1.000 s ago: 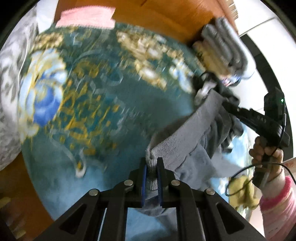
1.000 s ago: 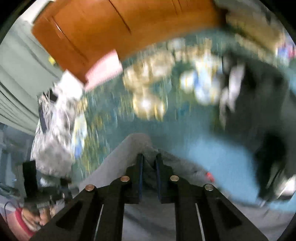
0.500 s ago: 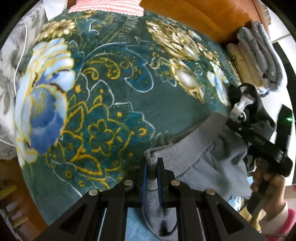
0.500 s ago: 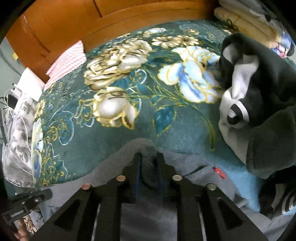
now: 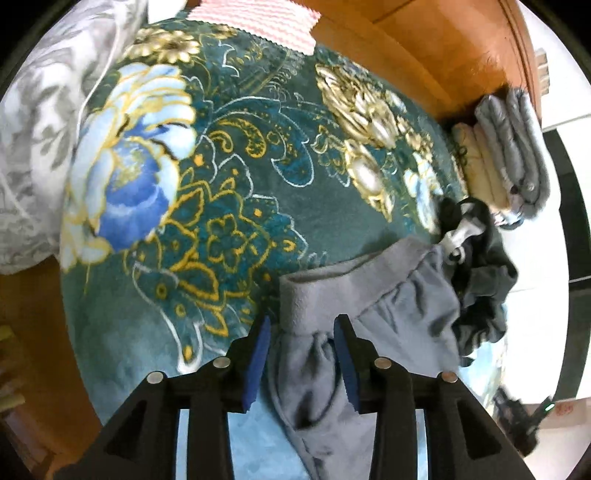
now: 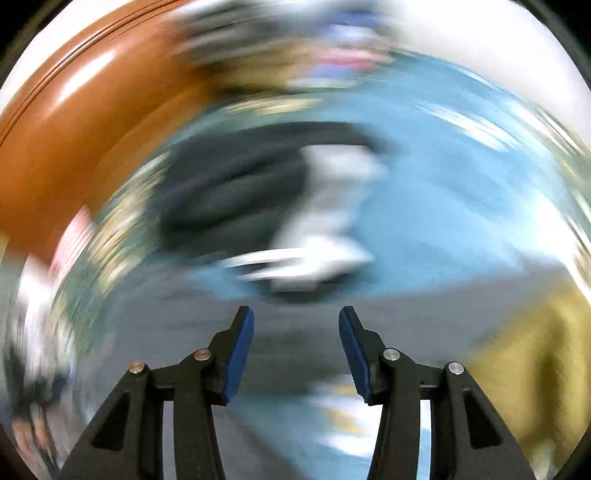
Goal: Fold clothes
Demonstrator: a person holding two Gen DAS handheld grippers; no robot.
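Observation:
Grey sweatpants lie on the teal floral blanket, waistband toward the headboard. My left gripper is open, its jaws standing on either side of the waistband corner without pinching it. My right gripper is open and empty. Its view is heavily blurred; grey cloth lies under it, and a dark and white garment lies ahead.
A dark crumpled garment lies right of the sweatpants. Folded grey and cream clothes are stacked by the wooden headboard. A pink checked cloth and a grey floral quilt lie at the far left. Yellow cloth shows in the right wrist view.
Both grippers have opened and let go of the grey sweatpants, which now lie on the blanket. The right gripper is swinging fast, away from the waistband.

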